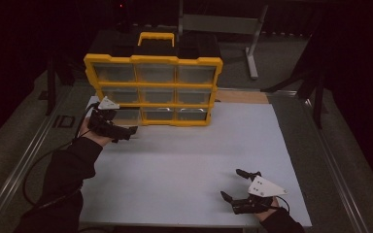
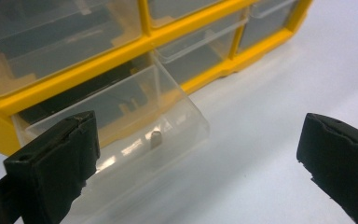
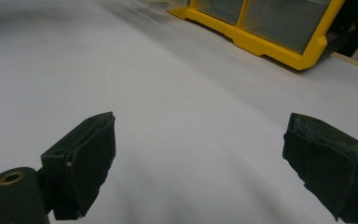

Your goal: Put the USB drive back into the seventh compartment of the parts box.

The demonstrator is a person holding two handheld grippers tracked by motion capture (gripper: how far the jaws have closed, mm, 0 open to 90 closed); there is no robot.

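Drawer (image 2: 121, 121) at bottom-left corner of yellow organizer (image 1: 153, 90) already pulled partway out, looks empty. Left gripper (image 1: 126, 132) just beside drawer front, jaws spread, gripping nothing. Right gripper (image 1: 233, 183) well apart from organizer on white sheet (image 1: 194, 160), jaws spread, idle. Left to do, likely: finish pulling or push shut.

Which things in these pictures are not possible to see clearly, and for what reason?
- Pulled-out clear drawer: left gripper view, near end hidden behind one black jaw; any contents cannot be told.
- Yellow organizer: high view, dim light, other drawers' contents too small to tell.
- Same organizer: right gripper view, cut off by the top edge.
- Left gripper: high view, jaw gap too dark.
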